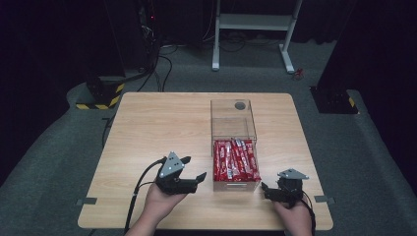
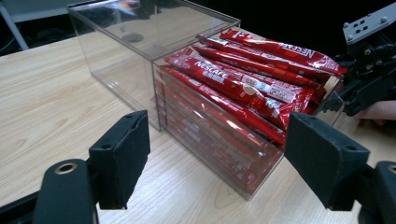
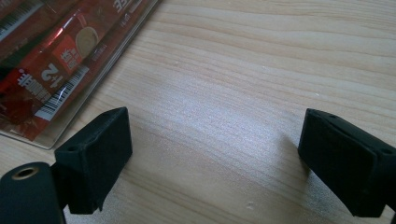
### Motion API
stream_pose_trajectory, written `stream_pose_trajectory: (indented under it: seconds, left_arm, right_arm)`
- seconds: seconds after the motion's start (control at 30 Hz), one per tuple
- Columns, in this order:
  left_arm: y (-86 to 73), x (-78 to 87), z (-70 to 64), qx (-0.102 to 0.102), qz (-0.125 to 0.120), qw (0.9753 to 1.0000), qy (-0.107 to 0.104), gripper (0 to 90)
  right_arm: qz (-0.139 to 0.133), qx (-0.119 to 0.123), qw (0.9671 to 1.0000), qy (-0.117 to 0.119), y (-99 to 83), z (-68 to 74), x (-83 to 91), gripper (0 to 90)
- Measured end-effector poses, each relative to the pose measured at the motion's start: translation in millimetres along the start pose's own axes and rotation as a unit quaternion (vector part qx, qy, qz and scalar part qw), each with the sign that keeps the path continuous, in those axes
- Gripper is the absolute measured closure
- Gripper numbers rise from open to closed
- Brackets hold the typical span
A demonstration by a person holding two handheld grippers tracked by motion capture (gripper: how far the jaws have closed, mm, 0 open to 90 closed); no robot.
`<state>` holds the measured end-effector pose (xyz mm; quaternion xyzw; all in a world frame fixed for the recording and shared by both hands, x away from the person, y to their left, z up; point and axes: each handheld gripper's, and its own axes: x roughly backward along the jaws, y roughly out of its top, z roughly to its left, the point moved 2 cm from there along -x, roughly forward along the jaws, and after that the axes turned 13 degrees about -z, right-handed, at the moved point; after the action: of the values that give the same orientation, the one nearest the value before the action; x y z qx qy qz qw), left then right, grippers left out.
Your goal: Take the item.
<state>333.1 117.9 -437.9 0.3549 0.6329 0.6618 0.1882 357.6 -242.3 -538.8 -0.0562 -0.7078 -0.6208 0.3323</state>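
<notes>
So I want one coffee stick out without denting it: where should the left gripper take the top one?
Probably from above, jaws across the middle of the top Nescafe stick: the clear box is open there and the stick lies flat.

Right gripper [image 3: 215, 158] — jaws spread wide, low over bare wooden table [image 3: 243, 70], nothing between them. Upper left: corner of clear box [image 3: 91, 95] with red sachets [image 3: 44, 70] inside — barcode and white lettering visible, just beside left jaw.
</notes>
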Motion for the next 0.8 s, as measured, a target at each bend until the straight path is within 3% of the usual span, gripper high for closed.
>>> stream_pose_trajectory:
  seconds: [0.8]
  left_arm:
    - [10.1,-34.5,-19.5,-0.001,0.002,0.9996,-0.029,24.8]
  right_arm:
    - [0.001,0.004,1.0000,0.003,-0.1,-0.1,0.1,9.5]
